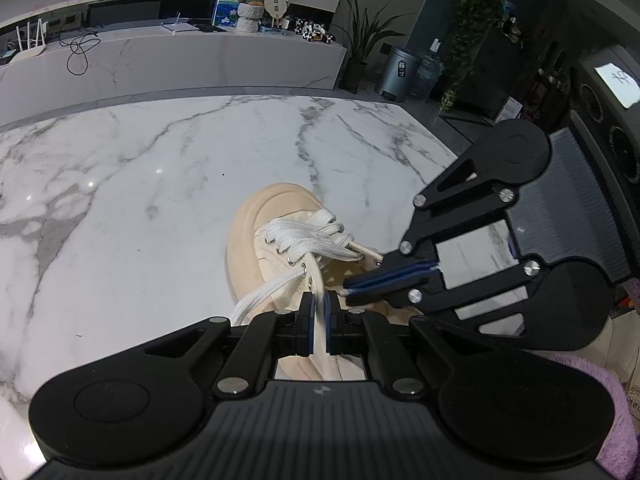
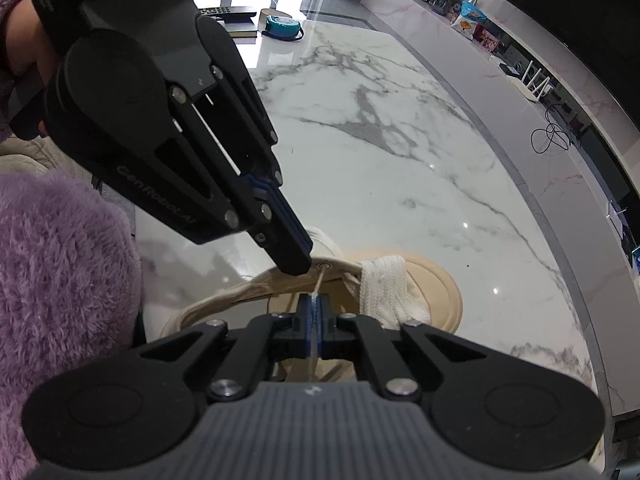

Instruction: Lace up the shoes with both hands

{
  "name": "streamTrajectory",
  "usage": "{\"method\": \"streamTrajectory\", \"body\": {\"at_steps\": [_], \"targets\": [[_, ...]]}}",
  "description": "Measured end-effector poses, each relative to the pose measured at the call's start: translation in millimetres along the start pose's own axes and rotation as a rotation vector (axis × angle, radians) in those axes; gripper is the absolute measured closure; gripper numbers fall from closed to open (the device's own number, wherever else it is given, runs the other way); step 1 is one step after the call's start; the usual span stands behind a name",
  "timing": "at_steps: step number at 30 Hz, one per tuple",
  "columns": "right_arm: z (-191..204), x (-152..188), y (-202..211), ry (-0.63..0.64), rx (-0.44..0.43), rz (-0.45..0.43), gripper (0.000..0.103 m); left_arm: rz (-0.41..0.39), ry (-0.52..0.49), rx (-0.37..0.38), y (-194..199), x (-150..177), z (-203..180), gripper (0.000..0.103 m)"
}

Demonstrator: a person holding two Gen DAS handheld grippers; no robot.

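Shoe (image 1: 276, 248), cream with white laces, is parked on the marble table (image 1: 140, 168). One lace (image 1: 318, 288) is pinched tight in the left gripper (image 1: 319, 320); its thin tip (image 2: 319, 288) is clamped by the right gripper (image 2: 315, 312) beside an eyelet (image 2: 324, 266).
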State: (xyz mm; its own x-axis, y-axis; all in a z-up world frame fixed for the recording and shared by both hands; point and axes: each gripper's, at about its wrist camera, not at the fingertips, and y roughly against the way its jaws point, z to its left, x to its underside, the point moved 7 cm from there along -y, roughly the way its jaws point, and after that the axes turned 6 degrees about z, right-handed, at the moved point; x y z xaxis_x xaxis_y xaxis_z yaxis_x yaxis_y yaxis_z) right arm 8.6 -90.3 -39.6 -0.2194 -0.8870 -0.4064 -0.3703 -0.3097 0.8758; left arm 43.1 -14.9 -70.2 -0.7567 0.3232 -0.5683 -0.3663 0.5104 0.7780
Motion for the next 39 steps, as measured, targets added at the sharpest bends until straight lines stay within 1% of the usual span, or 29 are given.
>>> {"method": "streamTrajectory", "body": {"at_steps": [6, 10, 13, 19, 21, 25, 28, 31, 33, 35, 36, 38, 39], "targets": [[-7, -1, 1, -0.023, 0.02, -0.004, 0.1, -0.007, -0.033, -0.001, 8, -2, -1, 0.1], [-12, -2, 1, -0.036, 0.026, -0.012, 0.1, -0.003, -0.089, -0.023, 12, -4, -2, 0.1], [-10, -3, 0, -0.05, 0.027, -0.024, 0.1, 0.004, -0.168, -0.045, 11, -5, -3, 0.1], [-8, -6, 0, -0.065, 0.026, -0.046, 0.1, 0.04, -0.36, -0.118, 1, -3, -7, 0.1], [-7, -6, 0, -0.073, 0.024, -0.053, 0.1, 0.044, -0.405, -0.123, -2, -2, -8, 0.099], [-6, -5, -1, -0.082, 0.02, -0.055, 0.1, 0.058, -0.523, -0.149, -7, 1, -14, 0.088], [-5, -6, -5, -0.089, 0.019, -0.056, 0.1, 0.067, -0.621, -0.186, -11, 3, -20, 0.087], [-6, -7, -6, -0.092, 0.017, -0.057, 0.1, 0.076, -0.705, -0.214, -17, 5, -25, 0.087], [-15, -11, -11, -0.093, 0.012, -0.06, 0.1, 0.078, -0.762, -0.232, -21, 7, -30, 0.087], [-16, -12, -14, -0.104, 0.009, -0.063, 0.1, 0.088, -0.814, -0.254, -25, 10, -34, 0.088], [-16, -13, -15, -0.11, 0.007, -0.065, 0.1, 0.091, -0.833, -0.262, -28, 11, -35, 0.09], [-18, -13, -15, -0.119, 0.008, -0.069, 0.1, 0.096, -0.845, -0.264, -31, 14, -38, 0.099], [-19, -13, -15, -0.123, 0.01, -0.072, 0.1, 0.098, -0.846, -0.263, -33, 15, -39, 0.099]]}}
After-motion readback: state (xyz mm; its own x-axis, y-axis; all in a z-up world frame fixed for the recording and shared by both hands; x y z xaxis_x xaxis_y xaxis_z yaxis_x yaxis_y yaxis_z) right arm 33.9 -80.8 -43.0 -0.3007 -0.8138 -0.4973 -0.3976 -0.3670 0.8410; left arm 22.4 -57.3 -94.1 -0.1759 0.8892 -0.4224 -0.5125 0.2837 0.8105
